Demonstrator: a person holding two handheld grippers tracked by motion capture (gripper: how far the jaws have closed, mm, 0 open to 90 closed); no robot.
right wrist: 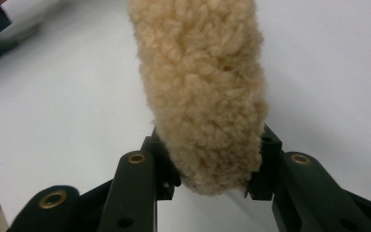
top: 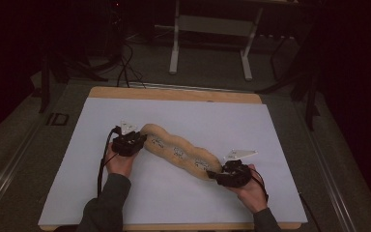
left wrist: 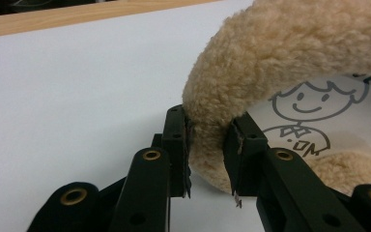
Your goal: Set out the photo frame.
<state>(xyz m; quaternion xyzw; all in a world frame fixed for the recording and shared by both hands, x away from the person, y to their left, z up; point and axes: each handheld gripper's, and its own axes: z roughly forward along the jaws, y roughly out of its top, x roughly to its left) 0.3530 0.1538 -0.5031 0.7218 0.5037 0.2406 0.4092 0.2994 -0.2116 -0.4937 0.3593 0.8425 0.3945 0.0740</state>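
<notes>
Tan fleece, a long wavy plush strip (top: 178,152) printed with cartoon faces, lay slantwise on the white sheet (top: 77,159) covering the wooden table (top: 174,93). Your left gripper (top: 137,141) was clamped on its far end; your right gripper (top: 217,175) pinched its near end.

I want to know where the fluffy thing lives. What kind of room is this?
Probably a lab or workshop set up for recording, not a home. A white sheet covers a wooden table, cables trail over the dark floor, and a metal stand is behind. A gripper holds each end of the fluffy scarf.
</notes>
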